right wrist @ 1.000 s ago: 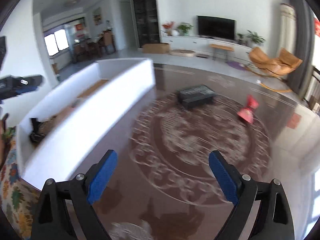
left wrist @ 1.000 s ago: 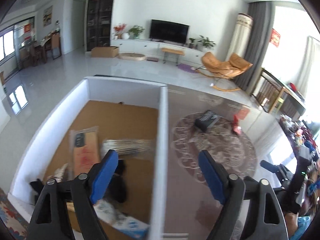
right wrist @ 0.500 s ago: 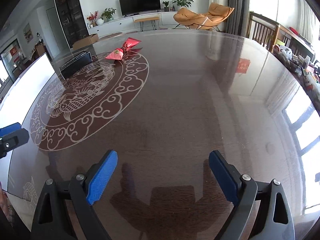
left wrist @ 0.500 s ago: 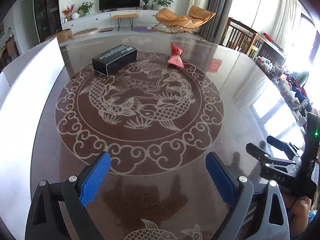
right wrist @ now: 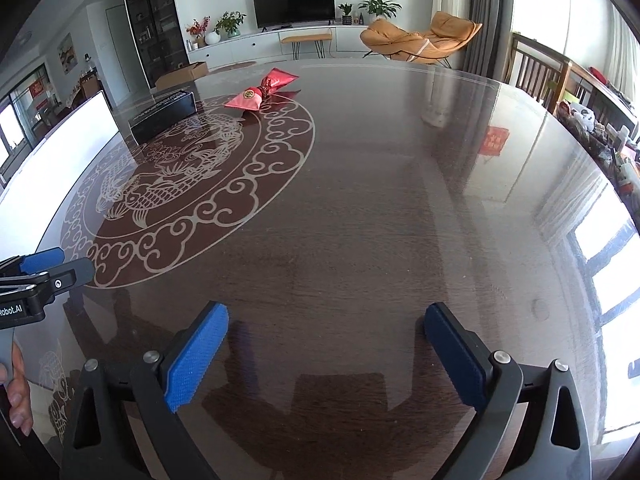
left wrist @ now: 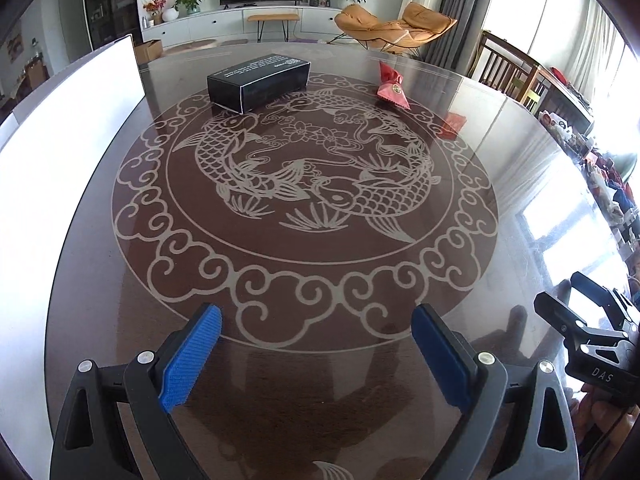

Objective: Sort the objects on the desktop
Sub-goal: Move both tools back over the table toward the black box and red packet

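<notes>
Both my grippers empty — left gripper (left wrist: 316, 354) spread wide, right gripper (right wrist: 326, 356) jaws opening. Black box (left wrist: 259, 81) and red pouch (left wrist: 392, 87) remain on far table (left wrist: 500, 240), beside white bin (left wrist: 72, 128) — unsorted.

Table (left wrist: 500, 152) glossy dark wood; black box (left wrist: 260, 80) matt cardboard; red pouch (left wrist: 394, 84) shiny cloth

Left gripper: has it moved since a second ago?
Yes. The left gripper has swung off the white box, which it hung over, to the table's fish pattern; the box now lies at the left.
</notes>
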Motion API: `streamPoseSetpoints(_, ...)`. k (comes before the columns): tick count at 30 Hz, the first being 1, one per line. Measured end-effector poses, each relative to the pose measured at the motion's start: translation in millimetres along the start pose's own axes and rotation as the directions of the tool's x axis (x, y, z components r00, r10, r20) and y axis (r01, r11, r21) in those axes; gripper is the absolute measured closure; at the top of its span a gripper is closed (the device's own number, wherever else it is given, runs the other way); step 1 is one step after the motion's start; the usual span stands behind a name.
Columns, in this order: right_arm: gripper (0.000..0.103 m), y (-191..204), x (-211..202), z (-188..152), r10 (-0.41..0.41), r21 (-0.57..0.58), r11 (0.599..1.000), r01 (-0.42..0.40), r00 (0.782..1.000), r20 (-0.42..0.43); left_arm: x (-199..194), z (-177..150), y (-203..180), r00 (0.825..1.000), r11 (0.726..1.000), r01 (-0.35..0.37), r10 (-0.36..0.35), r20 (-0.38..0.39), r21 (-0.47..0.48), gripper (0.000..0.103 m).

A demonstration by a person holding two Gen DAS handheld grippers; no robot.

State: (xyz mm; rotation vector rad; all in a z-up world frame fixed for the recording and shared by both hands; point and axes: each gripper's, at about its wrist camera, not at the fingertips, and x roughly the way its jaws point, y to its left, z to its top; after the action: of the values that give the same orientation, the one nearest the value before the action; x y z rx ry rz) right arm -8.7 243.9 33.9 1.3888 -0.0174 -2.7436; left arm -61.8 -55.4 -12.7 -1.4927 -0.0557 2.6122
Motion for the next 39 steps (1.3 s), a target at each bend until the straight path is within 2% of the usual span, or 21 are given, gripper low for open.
streamPoseSetpoints(12,0.0,6,3,-1,-0.023,-0.03,0.999,0.022,1.0,-0.017,10,7,-5,0.997,0.995,-0.077,0.079,-0.023,0.065,0.006)
streamPoseSetpoints(19,0.0,6,3,-2,-0.03,-0.037,0.999,0.029,0.999,-0.02,14,10,-3,0.997,0.995,-0.072,0.074,-0.022,0.073,0.0)
streamPoseSetpoints(39,0.0,5,3,-1,-0.031,-0.037,0.999,0.03,0.999,-0.02,18,17,-1,0.997,0.994,-0.057,0.061,-0.045,0.094,0.0)
